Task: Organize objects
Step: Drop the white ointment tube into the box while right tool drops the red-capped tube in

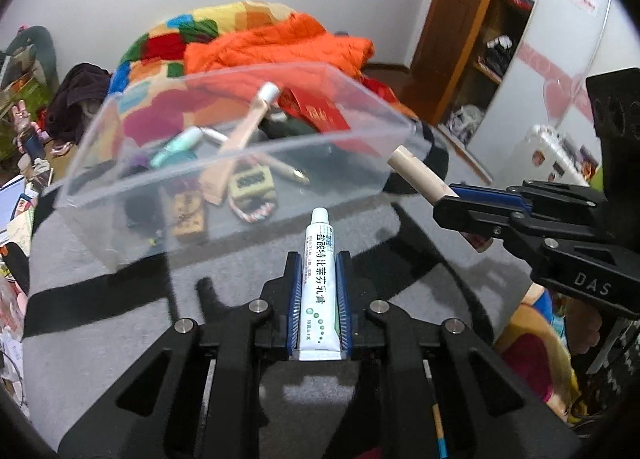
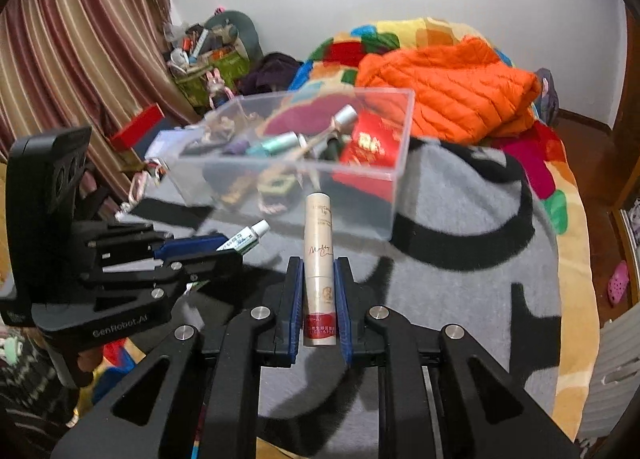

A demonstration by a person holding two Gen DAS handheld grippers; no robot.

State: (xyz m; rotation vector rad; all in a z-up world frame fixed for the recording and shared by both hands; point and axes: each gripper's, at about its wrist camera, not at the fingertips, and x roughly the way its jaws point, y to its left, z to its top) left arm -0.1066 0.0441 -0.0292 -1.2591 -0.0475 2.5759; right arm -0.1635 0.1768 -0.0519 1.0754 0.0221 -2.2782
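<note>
A clear plastic box (image 1: 132, 195) (image 2: 400, 163) sits on a grey and black blanket and holds several small items: tubes, a red packet (image 2: 370, 147), a pen, a beaded bracelet. My left gripper (image 1: 319, 259) is shut on a white ointment tube (image 1: 318, 275), just in front of the box. The left gripper also shows in the right wrist view (image 2: 236, 245). My right gripper (image 2: 319, 263) is shut on a beige lip balm tube (image 2: 319, 255), close to the box's near wall. In the left wrist view the right gripper (image 1: 444, 199) holds the balm (image 1: 420, 175) by the box's right corner.
The grey and black blanket (image 2: 460, 291) lies on a bed with a colourful quilt (image 1: 160, 55) and an orange jacket (image 2: 452, 87) behind the box. A wardrobe (image 1: 480, 19) stands right. Curtains (image 2: 72, 71) and cluttered bags are at the left.
</note>
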